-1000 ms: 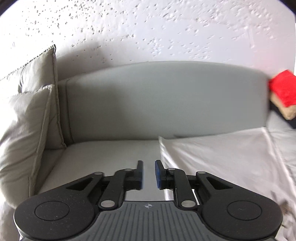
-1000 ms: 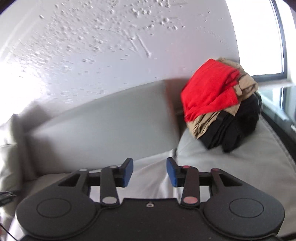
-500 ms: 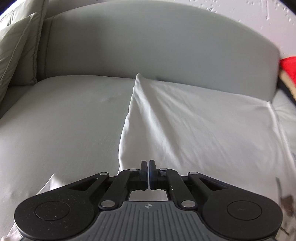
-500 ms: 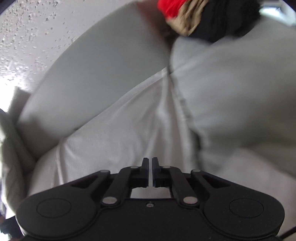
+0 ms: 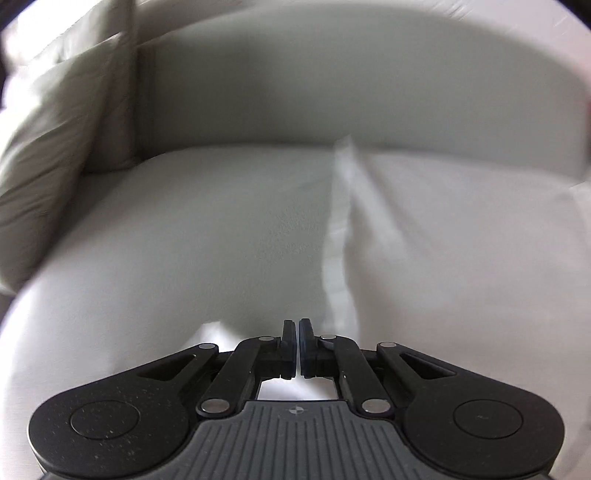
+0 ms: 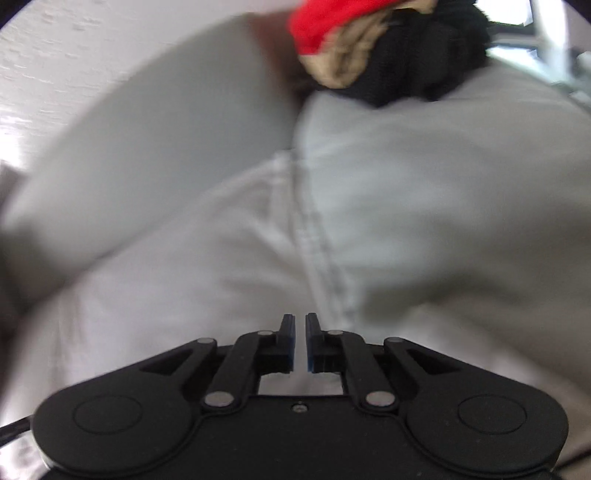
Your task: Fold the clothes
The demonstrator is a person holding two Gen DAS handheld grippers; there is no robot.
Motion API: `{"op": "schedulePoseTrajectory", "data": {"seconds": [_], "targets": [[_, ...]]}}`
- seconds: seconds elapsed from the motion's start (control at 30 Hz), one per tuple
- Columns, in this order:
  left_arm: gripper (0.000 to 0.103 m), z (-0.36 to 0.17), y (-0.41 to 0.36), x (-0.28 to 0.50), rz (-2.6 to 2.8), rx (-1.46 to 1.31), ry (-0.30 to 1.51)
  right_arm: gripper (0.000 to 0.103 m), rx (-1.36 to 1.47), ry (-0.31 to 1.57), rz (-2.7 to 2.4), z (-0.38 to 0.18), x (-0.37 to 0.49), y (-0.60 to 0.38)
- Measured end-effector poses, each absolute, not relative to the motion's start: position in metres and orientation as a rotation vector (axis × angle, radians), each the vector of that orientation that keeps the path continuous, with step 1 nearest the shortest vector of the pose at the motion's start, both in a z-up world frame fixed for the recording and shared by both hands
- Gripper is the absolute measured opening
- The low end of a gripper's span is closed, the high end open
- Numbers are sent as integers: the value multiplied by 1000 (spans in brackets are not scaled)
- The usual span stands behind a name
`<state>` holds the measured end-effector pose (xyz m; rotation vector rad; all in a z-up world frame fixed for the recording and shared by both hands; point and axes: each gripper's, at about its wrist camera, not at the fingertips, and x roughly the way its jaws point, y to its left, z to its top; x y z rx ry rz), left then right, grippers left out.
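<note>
A white garment [image 5: 443, 236] lies spread on the grey sofa seat, its left edge running up toward the backrest. It also shows in the right wrist view [image 6: 192, 266], with a stitched hem down its right side. My left gripper [image 5: 297, 325] is shut at the garment's near left edge, with white cloth showing under its fingers. My right gripper [image 6: 300, 318] stands over the garment's near right part, jaws nearly closed with a thin gap. Whether cloth is pinched in either one is hidden. Both views are blurred.
A heap of red [image 6: 325, 22], tan and black clothes [image 6: 417, 62] sits on the sofa's right end by a window. Two grey cushions [image 5: 55, 155] lean at the left armrest. The curved grey backrest [image 5: 332, 85] runs behind the seat.
Both grippers closed from open, dropped low to the garment's near edge, and the views shifted. The right jaws have parted a little since half a second ago.
</note>
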<state>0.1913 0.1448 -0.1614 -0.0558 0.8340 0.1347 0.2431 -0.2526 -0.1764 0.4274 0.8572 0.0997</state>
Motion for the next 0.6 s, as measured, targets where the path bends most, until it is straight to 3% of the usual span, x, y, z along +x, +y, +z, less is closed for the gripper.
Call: {"op": "schedulePoseTrajectory", "data": {"seconds": [0.03,0.1,0.17,0.27,0.37,0.6], "targets": [[11,-165,139,195,97,-63,847,8,435,882,143,-179,241,-247],[14,-174,129,201,75,-44,906,8,414,921,78,-187,234,-252],[12,-193,131,207,195,32,1006,0,381,957,-30,-197,227,-261],[5,-183,132,202,297,92,1012,0,377,990,-111,-195,215,-272],[5,-158,131,180,220,49,942,5,336,942,-82,-163,193,-265],[6,-77,125,91,2,-61,717,6,339,828,122,-76,116,-269]]}}
